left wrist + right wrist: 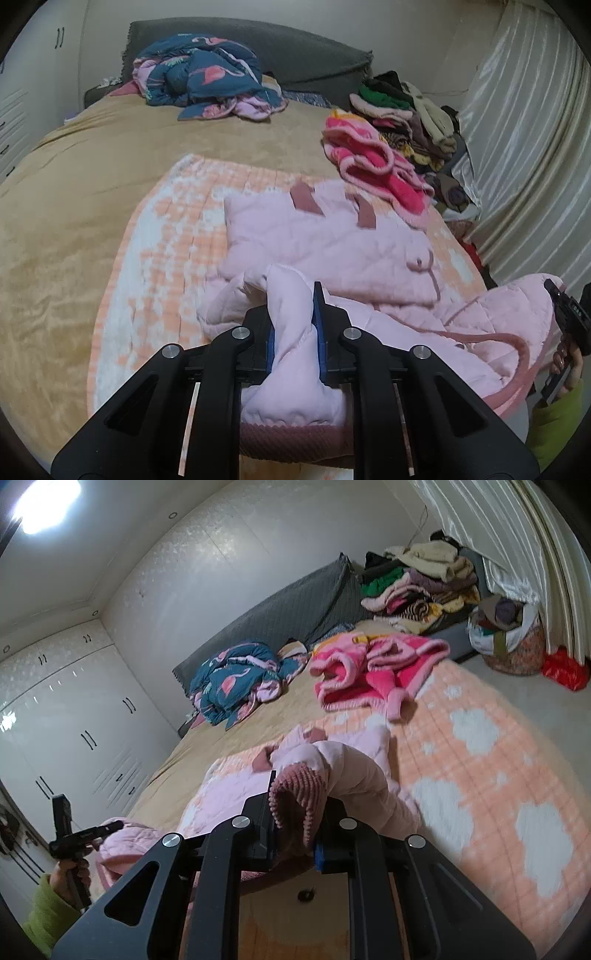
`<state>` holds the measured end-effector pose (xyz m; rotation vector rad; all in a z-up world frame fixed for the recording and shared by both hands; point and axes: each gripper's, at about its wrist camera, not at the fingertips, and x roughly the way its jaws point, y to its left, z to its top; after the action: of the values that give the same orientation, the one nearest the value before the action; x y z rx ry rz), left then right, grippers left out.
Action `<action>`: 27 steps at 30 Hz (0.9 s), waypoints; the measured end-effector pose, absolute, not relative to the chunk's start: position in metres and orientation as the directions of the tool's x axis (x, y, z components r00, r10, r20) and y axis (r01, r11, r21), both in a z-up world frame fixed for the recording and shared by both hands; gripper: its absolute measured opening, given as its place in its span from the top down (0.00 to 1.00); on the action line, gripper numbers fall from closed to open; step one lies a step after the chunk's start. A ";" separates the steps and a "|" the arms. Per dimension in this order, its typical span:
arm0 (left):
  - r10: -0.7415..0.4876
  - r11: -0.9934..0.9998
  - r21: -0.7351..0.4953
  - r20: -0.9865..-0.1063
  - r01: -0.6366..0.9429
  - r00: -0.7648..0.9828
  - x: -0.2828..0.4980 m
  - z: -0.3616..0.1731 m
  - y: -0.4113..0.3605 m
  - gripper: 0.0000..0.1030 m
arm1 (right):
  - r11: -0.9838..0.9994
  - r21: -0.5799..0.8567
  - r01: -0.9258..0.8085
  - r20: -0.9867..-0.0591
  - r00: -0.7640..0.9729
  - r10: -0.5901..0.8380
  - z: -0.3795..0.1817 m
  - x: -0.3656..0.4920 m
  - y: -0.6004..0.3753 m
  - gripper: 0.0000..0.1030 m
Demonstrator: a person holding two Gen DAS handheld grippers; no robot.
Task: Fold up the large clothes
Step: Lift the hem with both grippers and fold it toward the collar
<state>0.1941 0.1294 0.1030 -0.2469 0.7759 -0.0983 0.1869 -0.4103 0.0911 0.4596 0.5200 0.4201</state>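
A tan bed (74, 229) fills the left wrist view, with a peach blanket (147, 258) spread across its near half and a gray headboard (295, 48) at 12 o'clock. On the blanket lies the pink quilted jacket (332, 236), its body at center and one part trailing toward 4 o'clock. Heaped clothes (406, 114) sit at 2 o'clock beside a pale curtain (524, 147), a blue flamingo quilt (207, 77) at 11 o'clock, and a bright pink garment (369, 158) just beyond the jacket at 1 o'clock. The left gripper (295, 328) is closed tight on a sleeve, the ribbed cuff (291, 439) bunched at 6 o'clock beneath its blue pads (318, 314). In the right wrist view, the right gripper (299, 812) is clamped on the other ribbed cuff (295, 794), the sleeve (354, 775) running off toward 1 o'clock over the blanket; white wardrobes (74, 716) stand at 9 o'clock.
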 end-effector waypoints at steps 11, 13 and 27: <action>-0.104 0.973 -0.222 -0.637 -0.054 0.764 0.237 0.138 0.140 0.91 | 0.828 0.492 -0.267 -0.334 0.821 0.463 0.135 0.244 -0.398 0.87; -0.081 0.976 -0.207 -0.629 -0.066 0.773 0.244 0.142 0.141 0.90 | 0.832 0.489 -0.261 -0.330 0.828 0.454 0.139 0.254 -0.396 0.87; 0.005 0.982 -0.141 -0.649 -0.127 0.761 0.312 0.105 0.152 0.88 | 0.853 0.501 -0.145 -0.436 0.809 0.393 0.098 0.351 -0.390 0.87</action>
<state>0.3119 0.1521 0.1047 -0.1809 0.7040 0.0721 0.3507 -0.3899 0.0985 0.4690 0.5588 0.2991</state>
